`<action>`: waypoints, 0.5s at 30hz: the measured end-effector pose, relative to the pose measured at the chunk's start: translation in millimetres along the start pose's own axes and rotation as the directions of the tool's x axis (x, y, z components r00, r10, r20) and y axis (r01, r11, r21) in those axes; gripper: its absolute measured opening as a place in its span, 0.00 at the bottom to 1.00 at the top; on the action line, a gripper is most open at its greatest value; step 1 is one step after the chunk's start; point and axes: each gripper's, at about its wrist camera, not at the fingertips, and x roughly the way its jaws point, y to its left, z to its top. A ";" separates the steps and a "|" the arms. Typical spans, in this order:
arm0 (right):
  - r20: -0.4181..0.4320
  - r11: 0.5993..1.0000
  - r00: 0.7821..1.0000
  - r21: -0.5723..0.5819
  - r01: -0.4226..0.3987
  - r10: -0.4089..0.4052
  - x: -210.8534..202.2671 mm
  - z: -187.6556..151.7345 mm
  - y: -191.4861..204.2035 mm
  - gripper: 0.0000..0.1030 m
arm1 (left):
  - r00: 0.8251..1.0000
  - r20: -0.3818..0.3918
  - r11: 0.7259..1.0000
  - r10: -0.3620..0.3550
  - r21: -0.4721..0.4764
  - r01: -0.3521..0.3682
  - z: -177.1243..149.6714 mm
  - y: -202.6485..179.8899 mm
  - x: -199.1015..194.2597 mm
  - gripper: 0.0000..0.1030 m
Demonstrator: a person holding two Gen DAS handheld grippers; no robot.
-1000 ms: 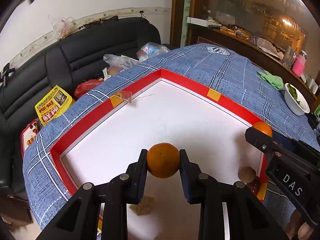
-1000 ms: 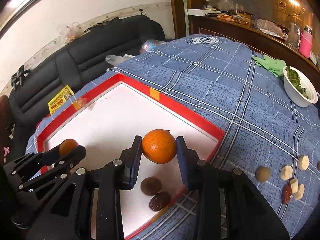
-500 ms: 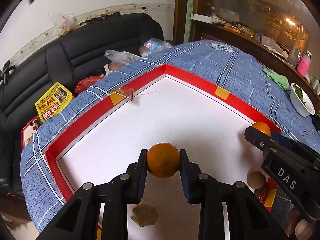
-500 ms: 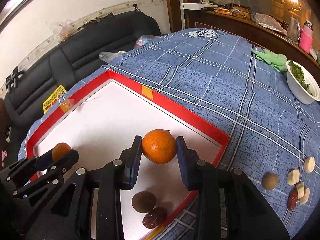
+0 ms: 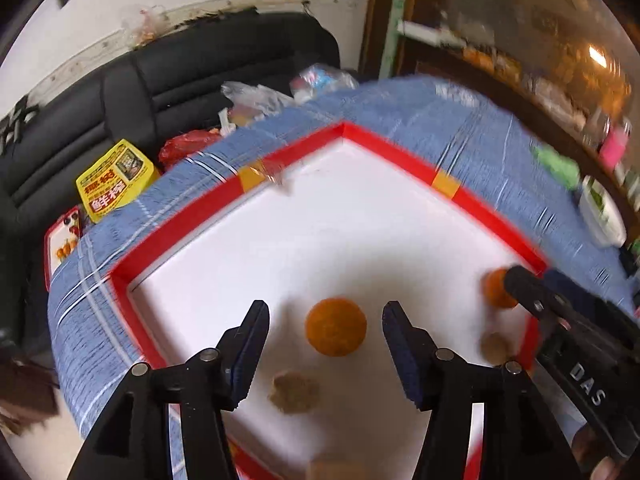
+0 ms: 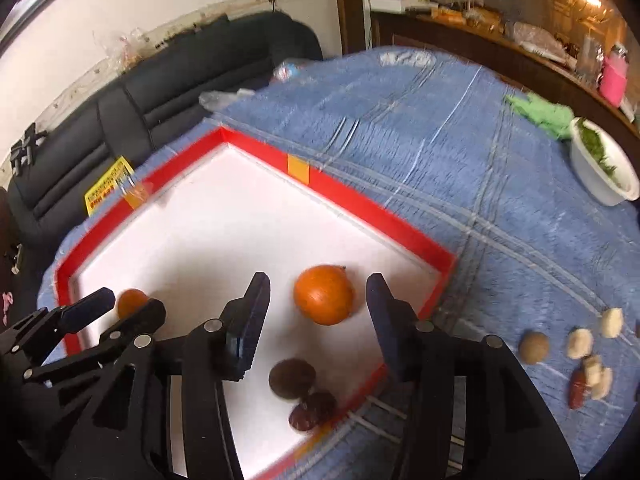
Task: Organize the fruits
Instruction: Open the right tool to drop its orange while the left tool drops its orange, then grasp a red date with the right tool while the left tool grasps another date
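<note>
A white tray with a red rim (image 5: 180, 220) lies on the blue checked tablecloth. My left gripper (image 5: 324, 332) is open, with an orange (image 5: 336, 332) lying on the tray between its spread fingers. My right gripper (image 6: 318, 308) is open too, with a second orange (image 6: 324, 294) on the tray between its fingers. That orange also shows at the right in the left wrist view (image 5: 496, 290). A brown round fruit (image 6: 291, 378) and a dark red one (image 6: 314, 410) lie near the tray's near corner.
A brown fruit (image 6: 534, 346), pale fruit pieces (image 6: 580, 344) and a red date (image 6: 578, 390) lie on the cloth right of the tray. A white bowl of greens (image 6: 604, 168) and a green rag (image 6: 540, 114) are far right. A black sofa (image 5: 160, 80) stands behind the table.
Both grippers opened and let go of their oranges, which now rest on the tray. Both views are blurred from motion.
</note>
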 end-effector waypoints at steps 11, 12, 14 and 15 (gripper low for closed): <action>0.229 0.994 0.968 0.066 0.089 -0.102 -137.2 -42.6 -71.2 0.52 | 0.959 0.224 0.980 -0.173 0.138 0.145 -33.3 -49.1 -92.0 0.66; 0.235 0.989 0.963 0.097 0.113 -0.133 -146.8 -53.5 -88.1 0.52 | 0.955 0.221 0.972 -0.200 0.169 0.164 -40.2 -59.1 -94.4 0.66; 0.231 0.975 0.954 0.161 0.155 -0.190 -159.7 -75.6 -121.8 0.52 | 0.952 0.196 0.957 -0.234 0.218 0.190 -51.5 -75.2 -94.2 0.67; 0.225 0.967 0.950 0.184 0.175 -0.215 -162.7 -82.3 -134.8 0.51 | 0.951 0.182 0.949 -0.248 0.241 0.202 -56.4 -82.8 -93.5 0.67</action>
